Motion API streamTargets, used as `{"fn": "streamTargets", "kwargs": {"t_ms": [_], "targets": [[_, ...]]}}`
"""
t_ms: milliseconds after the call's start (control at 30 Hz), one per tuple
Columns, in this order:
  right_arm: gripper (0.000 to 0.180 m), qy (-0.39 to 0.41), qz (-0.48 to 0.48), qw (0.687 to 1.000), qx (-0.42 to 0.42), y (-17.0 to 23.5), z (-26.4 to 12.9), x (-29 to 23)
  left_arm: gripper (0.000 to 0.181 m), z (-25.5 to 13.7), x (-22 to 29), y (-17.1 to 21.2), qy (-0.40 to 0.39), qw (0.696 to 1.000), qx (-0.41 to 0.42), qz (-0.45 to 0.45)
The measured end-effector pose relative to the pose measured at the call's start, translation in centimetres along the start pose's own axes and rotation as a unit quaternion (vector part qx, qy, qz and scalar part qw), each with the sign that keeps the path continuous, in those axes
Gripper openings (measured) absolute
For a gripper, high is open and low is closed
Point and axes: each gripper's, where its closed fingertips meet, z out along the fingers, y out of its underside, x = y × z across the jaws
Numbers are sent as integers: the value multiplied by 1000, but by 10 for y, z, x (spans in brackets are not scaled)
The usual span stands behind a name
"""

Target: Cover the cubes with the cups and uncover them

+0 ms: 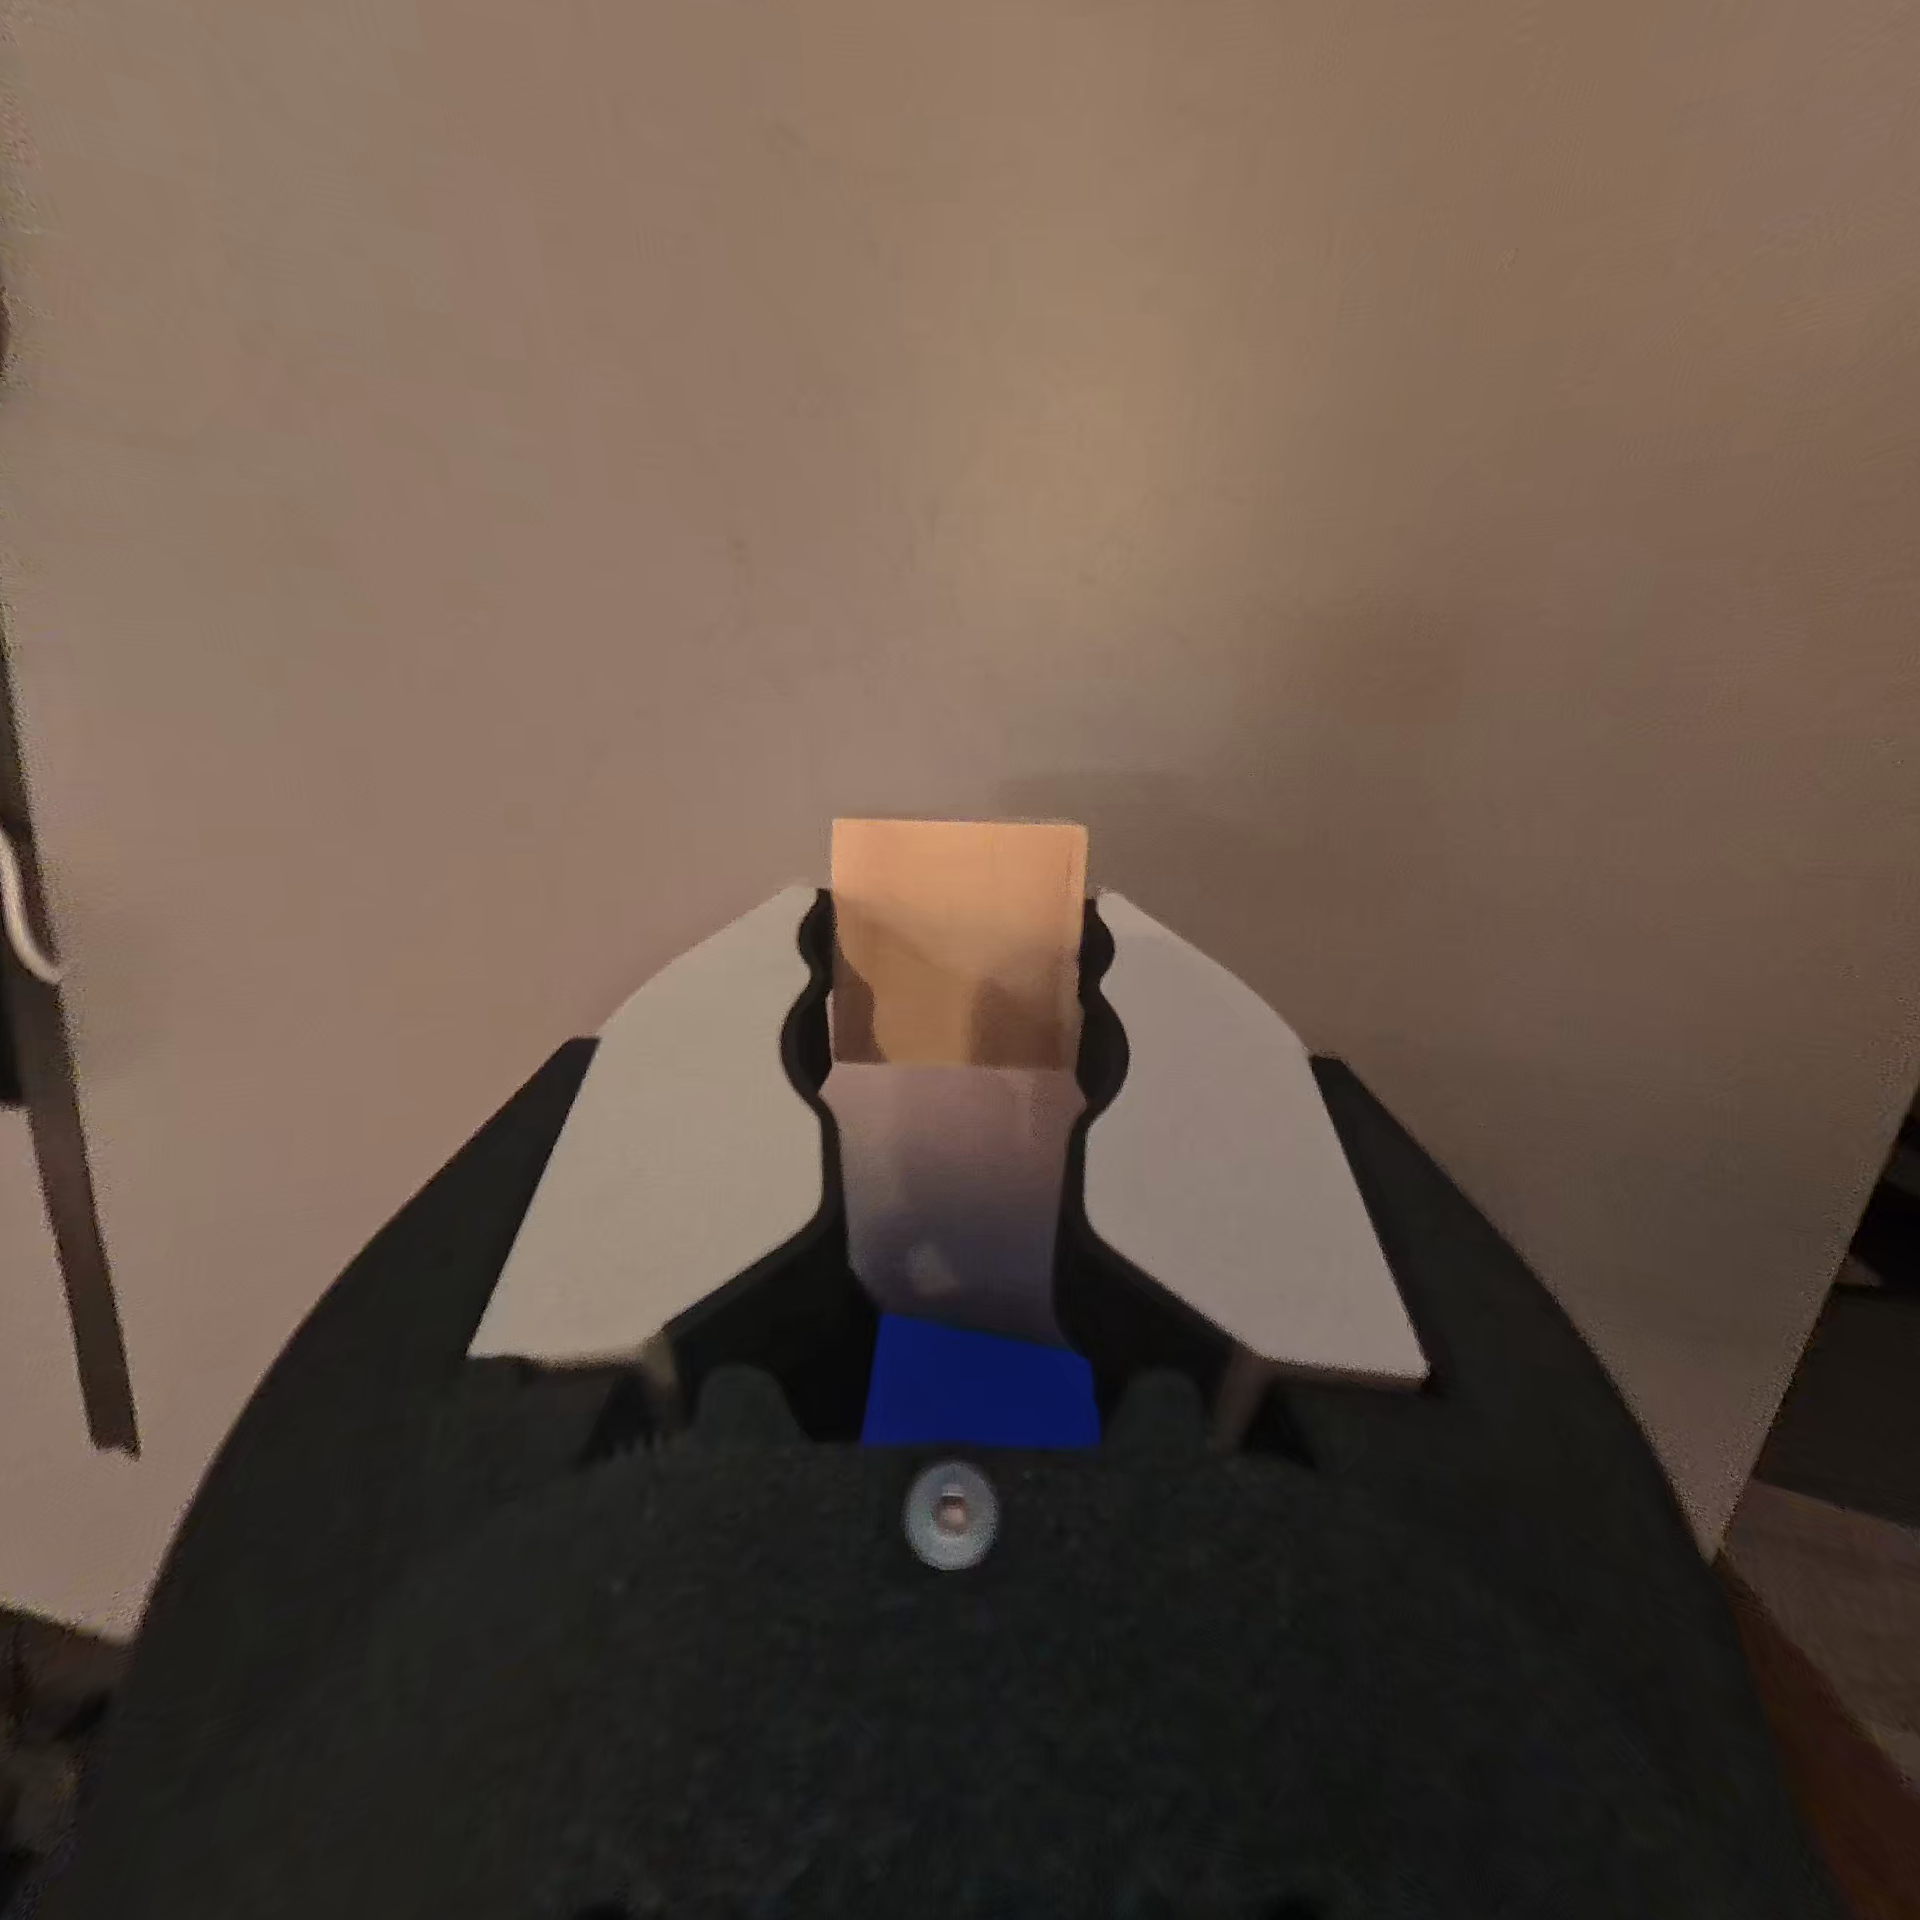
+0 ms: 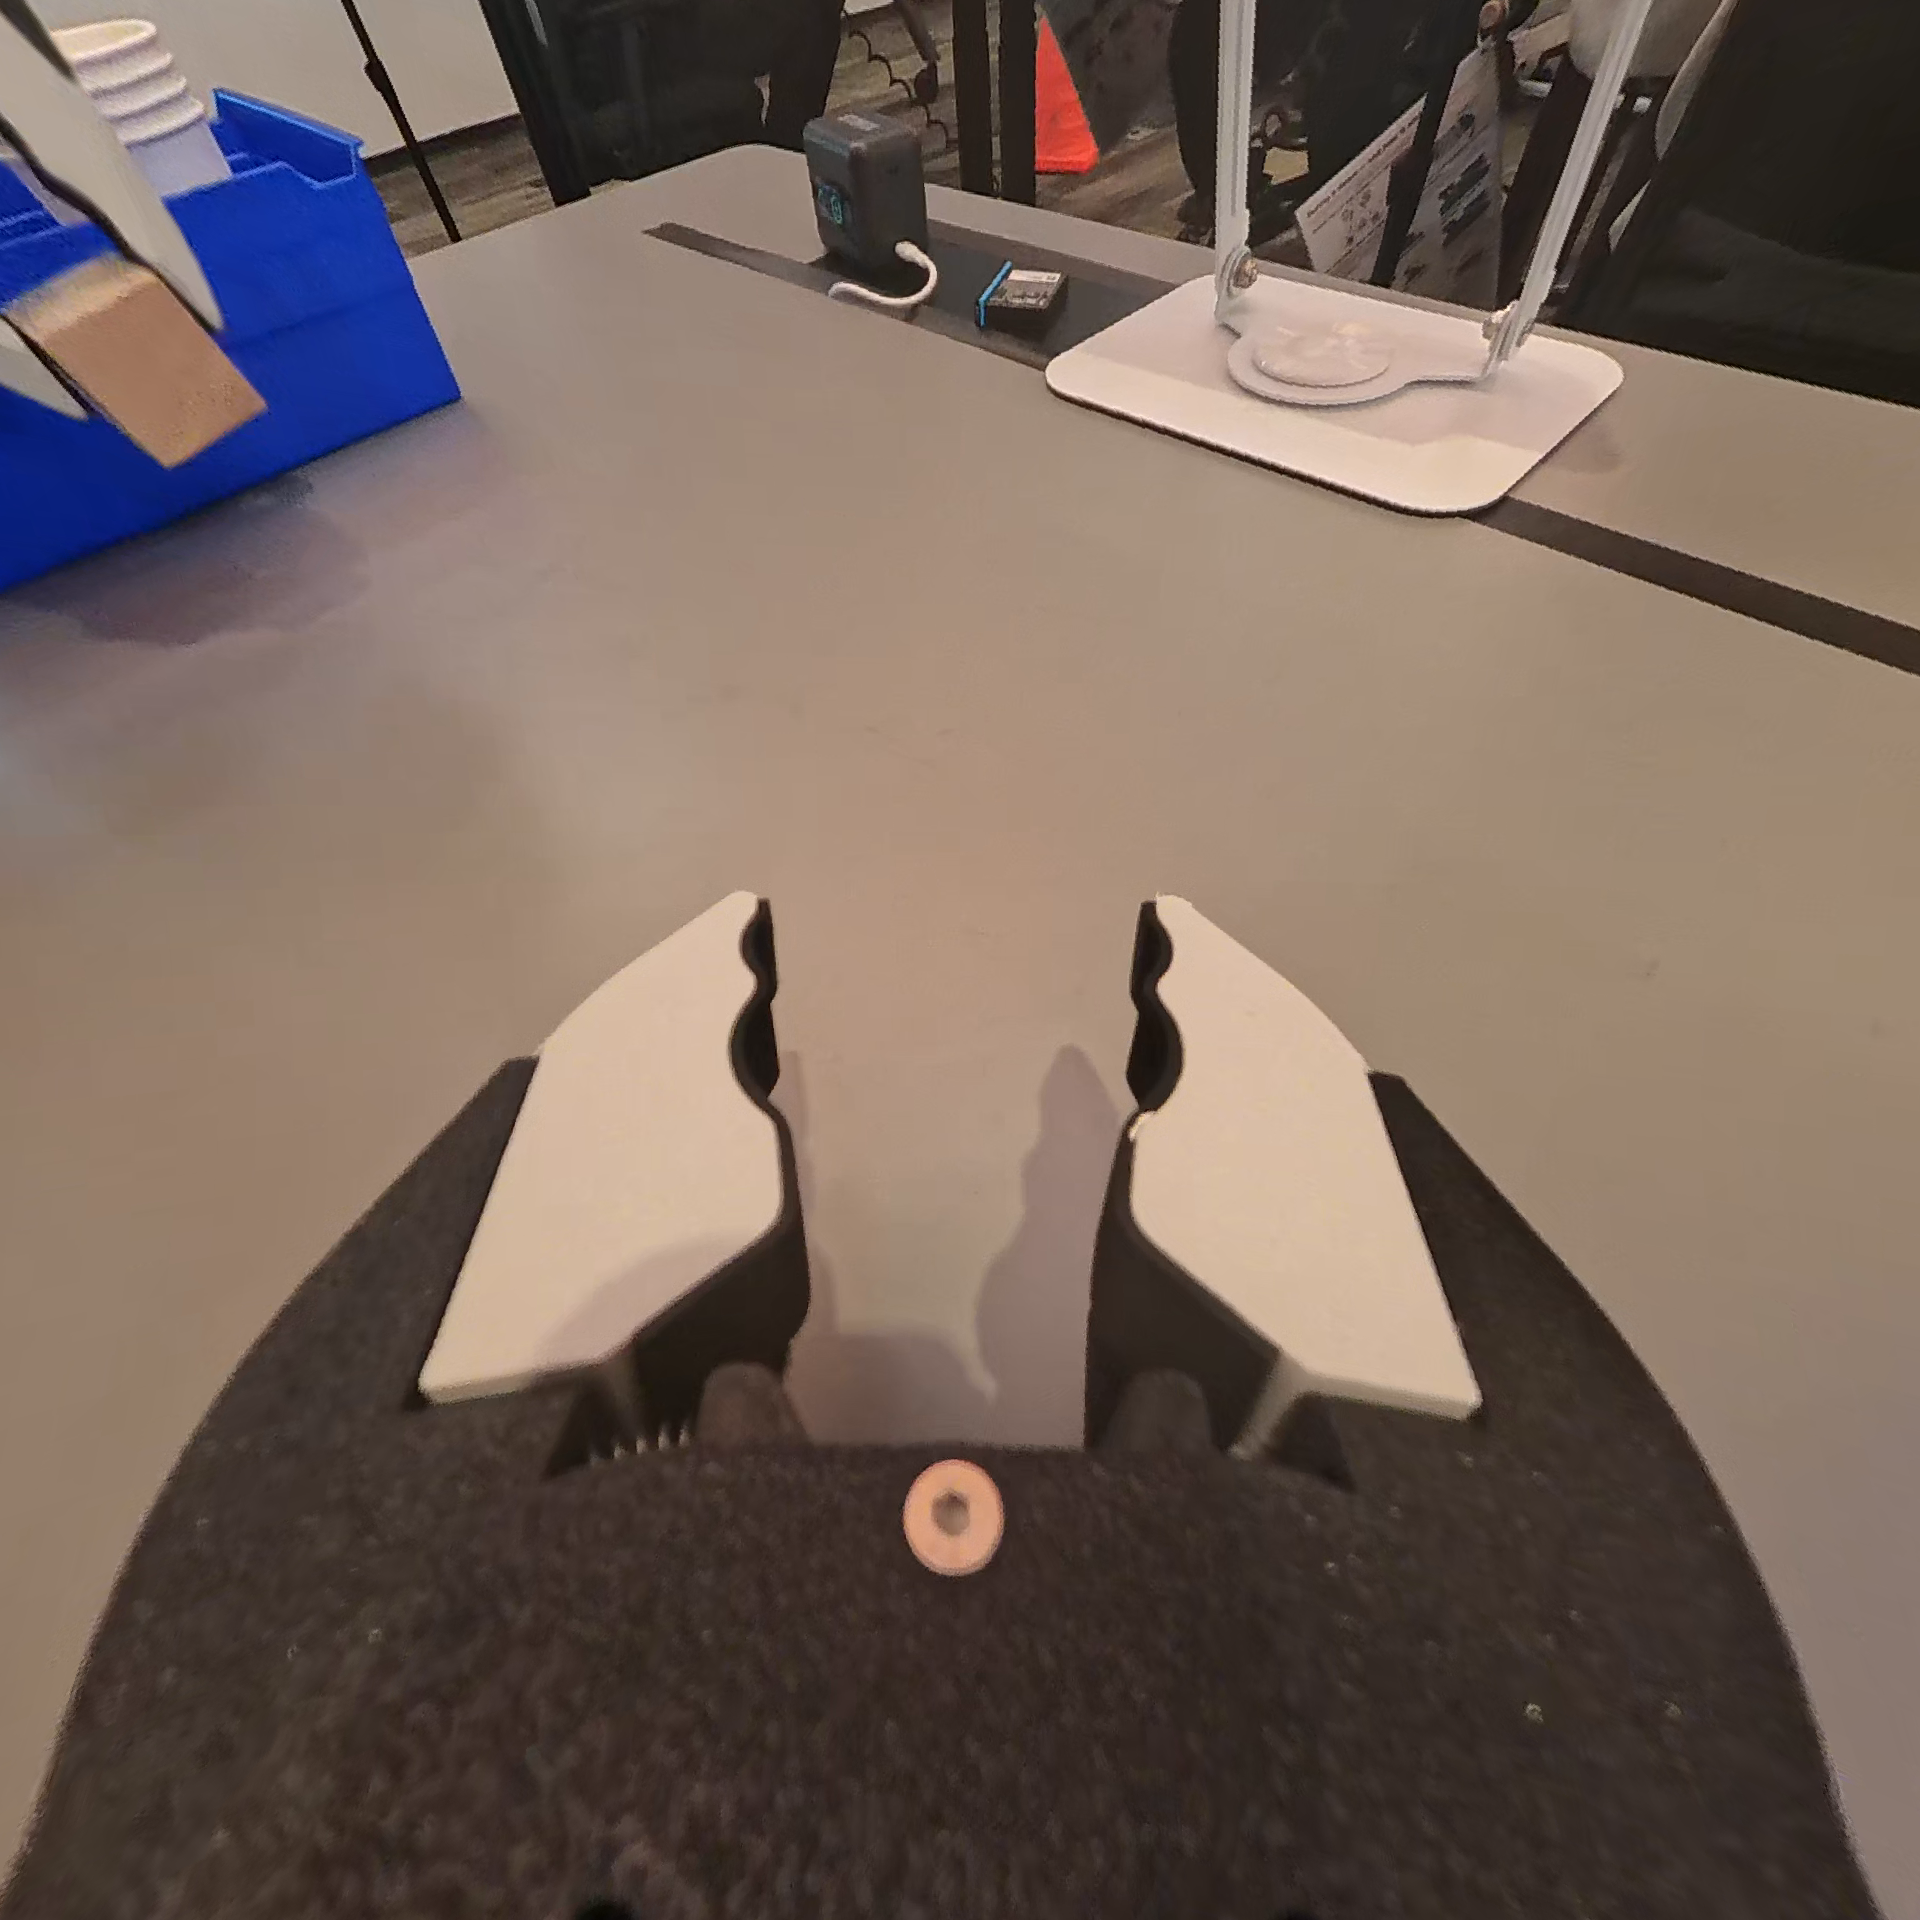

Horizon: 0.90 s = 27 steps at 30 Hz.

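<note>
Left gripper [image 1: 958, 914] pinches a wooden cube [image 1: 956, 935] for placing on the bench [image 2: 935, 675]; right gripper [image 2: 954, 914], lower centre, waits with fingers spread.

The wooden cube [image 1: 956, 935] in the left wrist view has its lower faces hidden between the gripper's fingers [image 1: 707, 1122]. The blue bin [image 2: 260, 312] at far left is cut off by the right wrist view's edge, and the stacked paper cups [image 2: 125, 94] inside are blurred; perhaps five, too soft to count.
</note>
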Motion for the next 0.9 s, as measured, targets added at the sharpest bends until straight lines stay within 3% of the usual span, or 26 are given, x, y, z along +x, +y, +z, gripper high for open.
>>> {"fn": "streamTargets", "kwargs": {"t_ms": [300,900], "targets": [[65,-4,10,1000,1,1,0,2,44,45,6,0,58,998,-2,40],[65,-2,11,1000,-12,6,3,3,44,60,4,2,75,996,10,46]]}}
